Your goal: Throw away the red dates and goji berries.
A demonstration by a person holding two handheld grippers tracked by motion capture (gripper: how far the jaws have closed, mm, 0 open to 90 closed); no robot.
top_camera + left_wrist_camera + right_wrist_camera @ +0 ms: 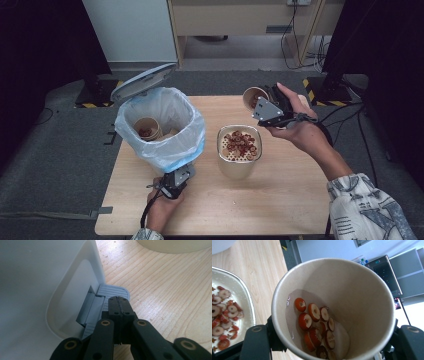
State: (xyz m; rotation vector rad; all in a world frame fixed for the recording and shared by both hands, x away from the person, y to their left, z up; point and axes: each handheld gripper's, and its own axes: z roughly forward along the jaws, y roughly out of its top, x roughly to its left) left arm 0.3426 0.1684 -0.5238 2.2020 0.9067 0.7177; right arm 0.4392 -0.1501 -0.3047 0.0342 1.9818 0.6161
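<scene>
My right gripper is shut on a paper cup and holds it tilted above the table's far right. In the right gripper view the cup holds several red date slices in a little liquid. My left gripper is shut with nothing between its jaws. Its tips rest on the grey foot pedal of a white pedal bin. In the high view the left gripper sits at the bin's front base, and the bin's lid stands open.
The bin's plastic liner hangs over its rim, and another paper cup lies inside. A beige container with a strainer full of date slices stands mid-table, between the bin and my right hand. Wooden tabletop surrounds them.
</scene>
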